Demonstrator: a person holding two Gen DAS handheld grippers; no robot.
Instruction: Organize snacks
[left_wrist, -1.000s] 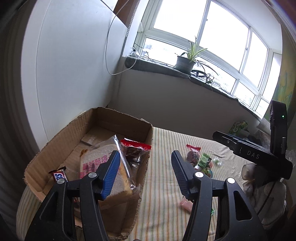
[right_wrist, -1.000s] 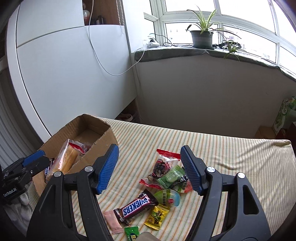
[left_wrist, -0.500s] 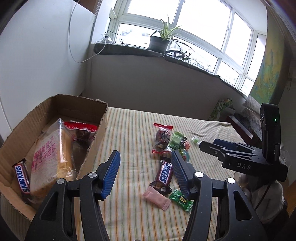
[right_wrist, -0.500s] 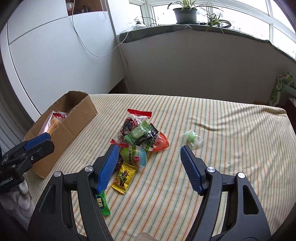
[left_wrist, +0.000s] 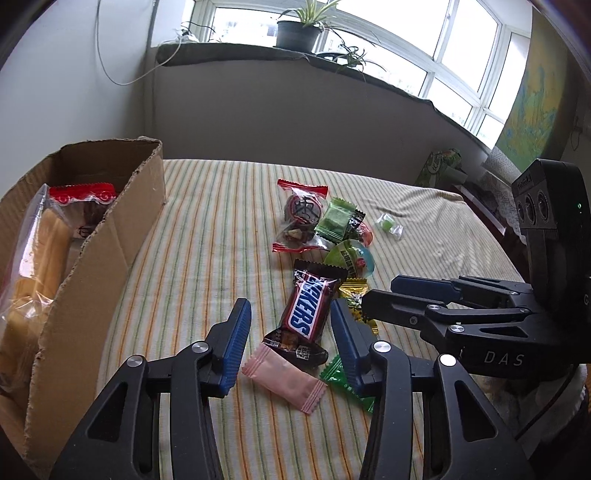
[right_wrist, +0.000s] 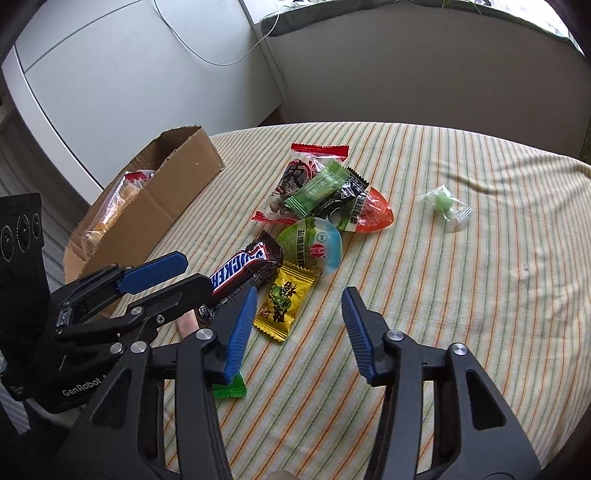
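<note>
A bed (left_wrist: 221, 206) covered in a striped sheet is what everything's laid on. At its left side a cardboard box (left_wrist: 92, 266) is parked. Loose snacks are scattered mid-bed: a Snickers bar (left_wrist: 310, 306), a pink candy (left_wrist: 284, 380) just in front of it, a yellow packet (right_wrist: 284, 299), a green sachet (left_wrist: 336, 221), a red-edged bag (left_wrist: 303, 214). A small green sweet (right_wrist: 443, 203) is left well apart.

A cardboard box (left_wrist: 92, 258) sits at the left of the striped bedcover (left_wrist: 221, 229), holding a bread bag (left_wrist: 37, 258). Right of it lies a snack cluster, the Snickers bar (left_wrist: 310, 310) nearest; one wrapped candy (left_wrist: 388, 224) lies apart, farther right.
</note>
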